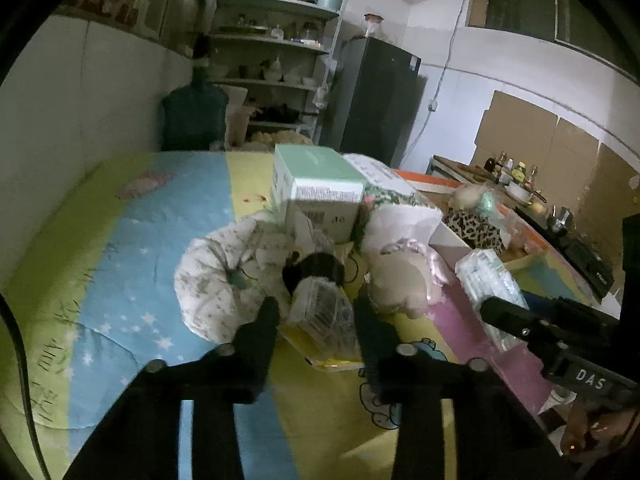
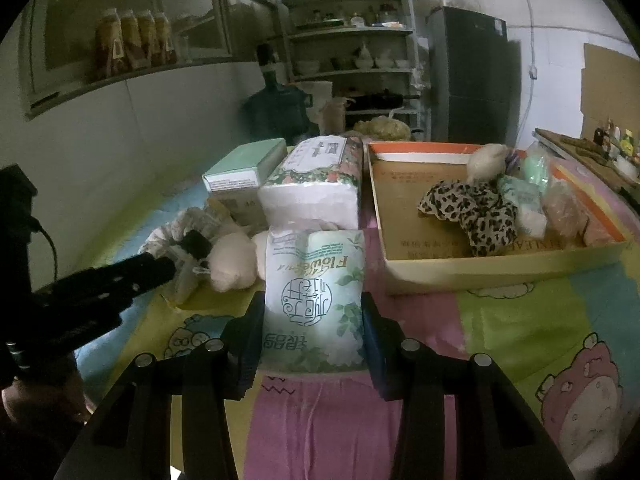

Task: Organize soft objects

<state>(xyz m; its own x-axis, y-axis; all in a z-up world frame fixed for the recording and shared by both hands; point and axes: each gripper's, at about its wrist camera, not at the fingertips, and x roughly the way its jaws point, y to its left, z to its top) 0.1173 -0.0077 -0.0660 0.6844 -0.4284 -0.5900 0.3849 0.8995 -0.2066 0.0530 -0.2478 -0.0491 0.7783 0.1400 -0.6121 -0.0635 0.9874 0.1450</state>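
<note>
Cartoon play mat (image 2: 520, 312) carries cardboard tray (image 2: 480, 270), green box (image 2: 240, 168), tissue packs (image 2: 316, 184).

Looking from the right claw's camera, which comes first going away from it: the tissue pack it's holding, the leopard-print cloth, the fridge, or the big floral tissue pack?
1. Flower-print tissue pack, gripped in the right claw.
2. Large floral tissue pack, straight ahead behind it.
3. Leopard-print cloth, ahead to the right, inside the cardboard box. Items 2 and 3 are a close call.
4. Fridge, against the back wall.

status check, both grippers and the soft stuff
Right gripper shut on tissue pack. Left gripper open around a clear-wrapped packet, not closed. Box ahead on the right, leopard cloth already inside; path looks open.
</note>
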